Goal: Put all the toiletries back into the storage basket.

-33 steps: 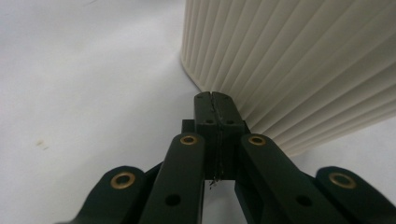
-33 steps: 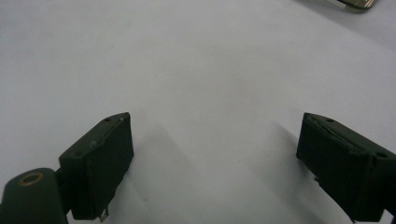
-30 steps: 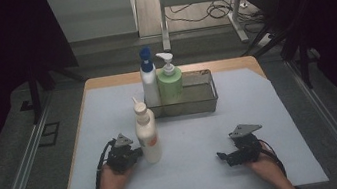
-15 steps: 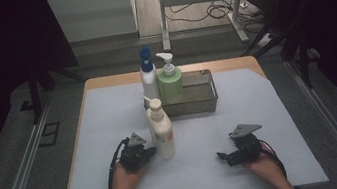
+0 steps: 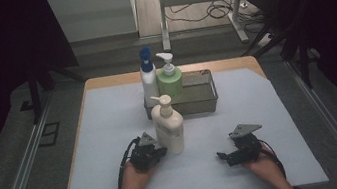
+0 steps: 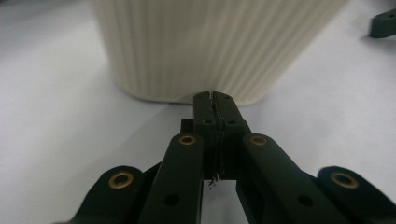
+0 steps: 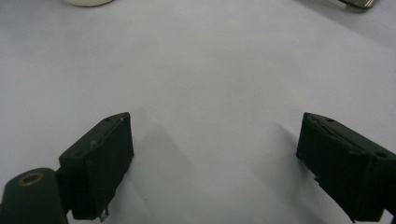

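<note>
I keep the left tool (image 6: 214, 100) pinched together (nothing gripped), nudging the cream pump bottle (image 5: 169, 127) low near its base; right tool (image 7: 212, 158) idles, spread apart.

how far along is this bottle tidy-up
Done: the blue-capped bottle and green pump bottle stand at the tray. In hand: the left gripper, shut, presses its tips against the cream bottle out on the mat. Left: that bottle reaching the tray. The right gripper rests open.

Dim room, grey floor (image 5: 25, 161) (cables (image 5: 205, 12) behind)
</note>
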Motion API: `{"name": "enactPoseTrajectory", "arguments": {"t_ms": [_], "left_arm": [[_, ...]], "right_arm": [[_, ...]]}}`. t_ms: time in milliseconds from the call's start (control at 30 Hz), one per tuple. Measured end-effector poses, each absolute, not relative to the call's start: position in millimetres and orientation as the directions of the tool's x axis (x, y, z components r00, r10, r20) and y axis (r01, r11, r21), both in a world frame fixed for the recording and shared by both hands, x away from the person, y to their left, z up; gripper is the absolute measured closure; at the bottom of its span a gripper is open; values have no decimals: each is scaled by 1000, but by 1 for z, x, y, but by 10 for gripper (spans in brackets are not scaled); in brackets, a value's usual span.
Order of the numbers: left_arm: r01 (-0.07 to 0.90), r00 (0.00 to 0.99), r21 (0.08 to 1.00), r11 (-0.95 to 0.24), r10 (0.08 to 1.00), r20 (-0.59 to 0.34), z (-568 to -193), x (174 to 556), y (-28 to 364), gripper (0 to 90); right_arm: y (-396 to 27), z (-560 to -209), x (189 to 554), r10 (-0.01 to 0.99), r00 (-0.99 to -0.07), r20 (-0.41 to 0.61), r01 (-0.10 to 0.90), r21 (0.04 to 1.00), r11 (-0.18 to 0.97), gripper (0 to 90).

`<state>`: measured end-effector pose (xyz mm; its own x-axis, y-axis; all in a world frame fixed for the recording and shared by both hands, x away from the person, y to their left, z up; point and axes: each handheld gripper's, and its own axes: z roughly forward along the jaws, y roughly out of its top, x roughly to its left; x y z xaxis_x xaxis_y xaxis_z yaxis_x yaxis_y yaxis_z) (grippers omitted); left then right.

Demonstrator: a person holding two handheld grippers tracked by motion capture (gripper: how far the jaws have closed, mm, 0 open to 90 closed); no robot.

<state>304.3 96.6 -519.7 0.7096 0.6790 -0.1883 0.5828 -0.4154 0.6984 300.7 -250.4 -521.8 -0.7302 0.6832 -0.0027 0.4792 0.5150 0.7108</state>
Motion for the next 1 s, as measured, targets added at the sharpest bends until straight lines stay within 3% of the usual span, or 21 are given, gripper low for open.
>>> {"name": "enactPoseTrajectory", "arguments": {"t_ms": [267,533,1000], "left_arm": [[587,709,701,-405,676,-203,-520,303,95,827],[581,688,710,-399,706,-166,-513,294,103,595],[589,648,694,-415,755,-98,-513,272,124,280]], "right_arm": [[-250,-522,301,686,-727,-1,484,709,513,102],[-245,-520,302,698,-716,7,509,689,516,71],[-242,-510,301,676,-737,20,495,696,520,86]]}}
